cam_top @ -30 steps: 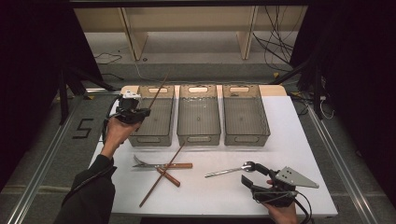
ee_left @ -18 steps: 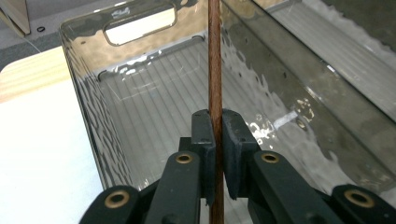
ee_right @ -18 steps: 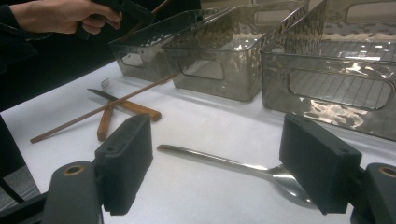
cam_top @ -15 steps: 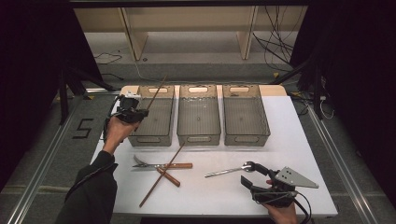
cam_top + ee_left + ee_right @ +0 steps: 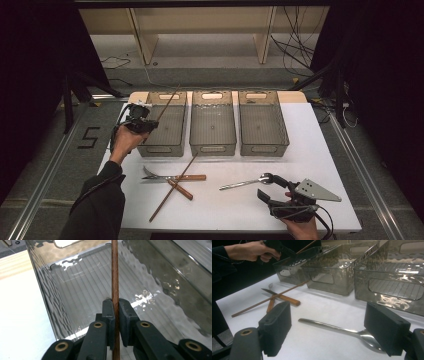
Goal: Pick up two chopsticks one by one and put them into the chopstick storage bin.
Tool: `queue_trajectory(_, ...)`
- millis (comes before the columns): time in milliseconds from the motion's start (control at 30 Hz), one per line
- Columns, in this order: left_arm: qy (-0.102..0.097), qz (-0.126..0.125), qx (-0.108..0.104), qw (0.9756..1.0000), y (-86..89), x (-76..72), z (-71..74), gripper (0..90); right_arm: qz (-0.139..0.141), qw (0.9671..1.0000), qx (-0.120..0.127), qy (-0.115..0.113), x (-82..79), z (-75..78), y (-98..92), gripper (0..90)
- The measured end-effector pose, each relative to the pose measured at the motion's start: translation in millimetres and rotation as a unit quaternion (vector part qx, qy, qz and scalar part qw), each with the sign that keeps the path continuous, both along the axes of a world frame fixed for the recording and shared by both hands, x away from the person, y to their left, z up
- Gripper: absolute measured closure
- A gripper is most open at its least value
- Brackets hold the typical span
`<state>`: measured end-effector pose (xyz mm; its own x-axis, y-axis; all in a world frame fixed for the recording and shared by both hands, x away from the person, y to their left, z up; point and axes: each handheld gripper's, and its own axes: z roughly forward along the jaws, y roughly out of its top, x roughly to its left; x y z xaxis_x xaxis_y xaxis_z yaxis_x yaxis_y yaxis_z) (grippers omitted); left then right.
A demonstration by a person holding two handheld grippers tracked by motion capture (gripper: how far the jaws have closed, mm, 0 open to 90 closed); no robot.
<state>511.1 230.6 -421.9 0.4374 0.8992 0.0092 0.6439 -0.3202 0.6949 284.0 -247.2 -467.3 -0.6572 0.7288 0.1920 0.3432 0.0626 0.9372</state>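
My left gripper (image 5: 137, 122) (image 5: 115, 302) is shut on a brown wooden chopstick (image 5: 167, 102) (image 5: 115, 270), which slants up over the left clear bin (image 5: 161, 148) (image 5: 42, 282). In the left gripper view the stick runs straight up between the pads, with the bin's ribbed floor below. At the table's front right, my right gripper (image 5: 263, 186) (image 5: 328, 307) stands open and low over the white table; its jaws have just been opening. A metal spoon (image 5: 240, 183) (image 5: 324, 325) lies flat between them, with its bowl near the right jaw and no pad touching it.
A second chopstick (image 5: 172, 187), a wooden-handled knife (image 5: 175, 177) and a wooden-handled fork (image 5: 181, 190) lie crossed on the table in front of the left bin. The middle bin (image 5: 212, 148) and the right bin (image 5: 262, 148) stand beside it.
My left hand has sunk a little with the chopstick toward the left bin. The right gripper's jaws stand slightly wider apart; that hand has stayed in place.
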Motion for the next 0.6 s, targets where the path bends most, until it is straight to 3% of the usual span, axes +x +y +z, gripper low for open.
queue_trajectory(200,0.01,0.002,-0.004,0.9999,0.5,0.5,-3.2,82.0,0.0,1.0,-0.001,0.001,0.2,0.0,0.0,22.5)
queue_trajectory(333,0.01,0.007,-0.02,0.9997,-0.1,-1.3,-0.7,59.2,0.001,1.0,-0.002,0.001,-0.1,0.3,-0.3,22.6)
queue_trajectory(433,0.031,0.005,-0.031,0.999,-2.2,-4.1,3.6,45.8,-0.001,1.0,-0.001,0.002,0.2,0.1,-0.5,22.6)
queue_trajectory(600,0.014,-0.006,-0.058,0.9982,-7.3,-22.7,14.5,33.2,-0.002,1.0,-0.002,0.001,-0.1,0.3,-0.4,22.6)
